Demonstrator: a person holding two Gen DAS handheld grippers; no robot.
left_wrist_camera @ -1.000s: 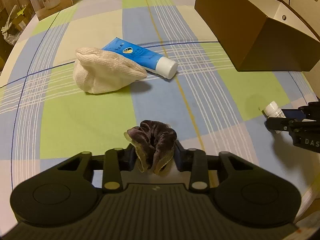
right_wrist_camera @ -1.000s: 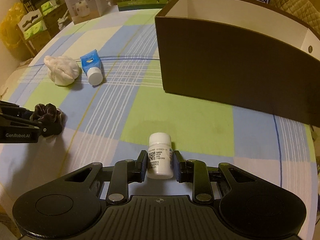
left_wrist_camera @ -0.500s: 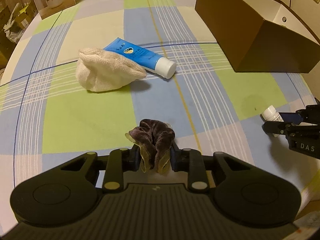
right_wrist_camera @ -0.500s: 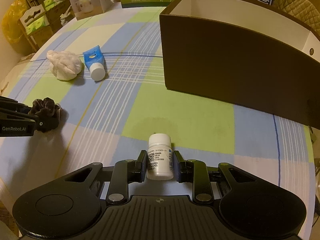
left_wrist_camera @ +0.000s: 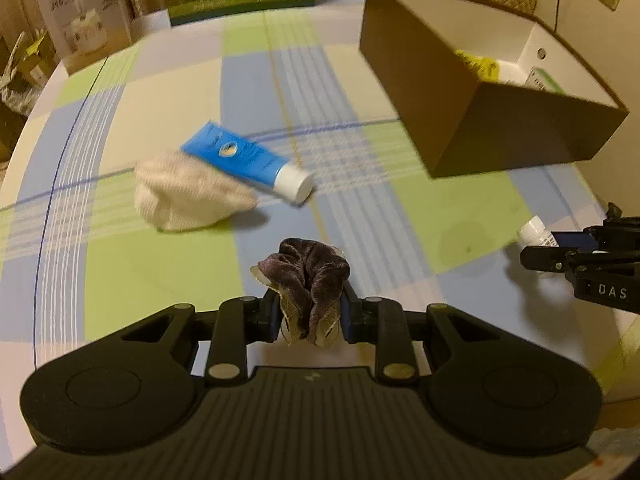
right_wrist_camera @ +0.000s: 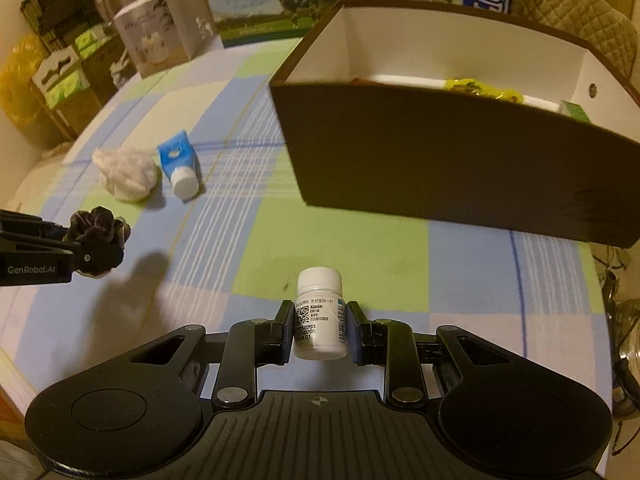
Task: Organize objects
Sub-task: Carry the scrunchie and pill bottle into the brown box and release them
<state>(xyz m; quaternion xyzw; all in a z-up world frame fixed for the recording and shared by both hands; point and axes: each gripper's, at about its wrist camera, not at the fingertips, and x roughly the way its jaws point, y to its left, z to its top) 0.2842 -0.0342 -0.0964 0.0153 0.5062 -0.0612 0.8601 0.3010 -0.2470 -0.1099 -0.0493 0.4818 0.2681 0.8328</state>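
Observation:
My left gripper (left_wrist_camera: 310,314) is shut on a dark purple velvet scrunchie (left_wrist_camera: 306,280), held above the checked tablecloth. My right gripper (right_wrist_camera: 320,330) is shut on a small white pill bottle (right_wrist_camera: 320,318) with a printed label, also lifted off the cloth. Each gripper shows in the other's view: the right gripper (left_wrist_camera: 538,254) with the pill bottle (left_wrist_camera: 536,232) at the right edge, the left gripper (right_wrist_camera: 94,248) with the scrunchie (right_wrist_camera: 98,222) at the left edge. A brown open box (right_wrist_camera: 452,168) with white inside walls stands at the back right, also seen as the box (left_wrist_camera: 508,136).
A blue tube with a white cap (left_wrist_camera: 248,162) lies beside a cream knitted cloth bundle (left_wrist_camera: 188,196) on the tablecloth (left_wrist_camera: 120,280). Yellow and green items (right_wrist_camera: 484,90) lie inside the box. Cartons (right_wrist_camera: 160,36) stand along the table's far edge.
Both grippers have risen off the cloth with the scrunchie and the pill bottle in them. The inside of the box has come into view.

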